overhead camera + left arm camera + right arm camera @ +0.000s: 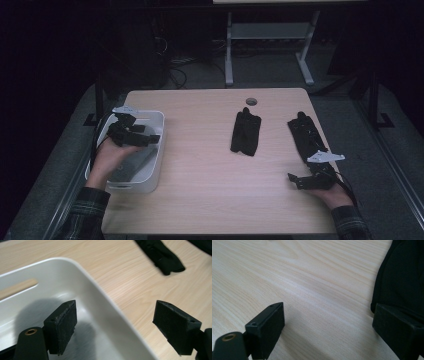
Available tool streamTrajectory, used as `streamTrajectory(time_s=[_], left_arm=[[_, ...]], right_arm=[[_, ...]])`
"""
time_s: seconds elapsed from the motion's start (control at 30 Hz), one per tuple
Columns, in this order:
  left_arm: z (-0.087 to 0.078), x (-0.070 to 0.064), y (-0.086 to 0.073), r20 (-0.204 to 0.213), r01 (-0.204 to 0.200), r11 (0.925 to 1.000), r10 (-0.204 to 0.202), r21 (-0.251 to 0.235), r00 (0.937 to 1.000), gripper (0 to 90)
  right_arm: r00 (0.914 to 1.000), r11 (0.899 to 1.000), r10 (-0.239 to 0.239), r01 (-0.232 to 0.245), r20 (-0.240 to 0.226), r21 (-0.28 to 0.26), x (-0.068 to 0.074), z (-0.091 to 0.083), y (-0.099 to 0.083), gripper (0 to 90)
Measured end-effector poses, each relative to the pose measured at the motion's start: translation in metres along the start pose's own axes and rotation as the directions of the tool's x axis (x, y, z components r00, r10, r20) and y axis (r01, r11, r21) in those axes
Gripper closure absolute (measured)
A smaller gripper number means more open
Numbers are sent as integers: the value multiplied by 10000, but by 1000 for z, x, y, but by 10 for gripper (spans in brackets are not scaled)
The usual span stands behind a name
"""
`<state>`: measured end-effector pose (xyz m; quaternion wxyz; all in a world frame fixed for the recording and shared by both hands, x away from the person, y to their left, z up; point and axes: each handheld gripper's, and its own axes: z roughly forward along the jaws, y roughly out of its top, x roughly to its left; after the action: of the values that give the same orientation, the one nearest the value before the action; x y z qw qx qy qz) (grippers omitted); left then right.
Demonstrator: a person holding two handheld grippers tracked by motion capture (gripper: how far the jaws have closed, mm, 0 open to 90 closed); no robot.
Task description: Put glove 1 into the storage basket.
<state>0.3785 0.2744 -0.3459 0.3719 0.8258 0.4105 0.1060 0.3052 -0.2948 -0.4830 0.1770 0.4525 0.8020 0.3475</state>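
Two black folded cloths [246,132] [305,136] were laid on the tabletop [210,175]. The left gripper [150,136] was held wide over the white bin [150,172]. The right gripper [295,179] was spread wide beside one cloth.

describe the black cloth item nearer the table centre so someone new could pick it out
On the light wooden table, look right of the white plastic bin at the left edge, below the small round hole. The folded black cloth bundle lies there alone. Unlike the second black cloth bundle at the right edge, no gripper is near it.
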Motion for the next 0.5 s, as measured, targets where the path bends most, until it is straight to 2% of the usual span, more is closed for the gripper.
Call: streamTrajectory(time_s=[0.27, 0.5], left_arm=[[15, -34, 3, 346, -483, 9988, 487, -110, 9982, 183], [37, -67, 4, 853, -1056, 9944, 1058, -70, 9907, 181]], right_arm=[[10000, 10000, -1, 1, -3, 1, 0, 0, 0, 104], [10000, 10000, -2, 2, -1, 0, 0, 0, 0, 104]])
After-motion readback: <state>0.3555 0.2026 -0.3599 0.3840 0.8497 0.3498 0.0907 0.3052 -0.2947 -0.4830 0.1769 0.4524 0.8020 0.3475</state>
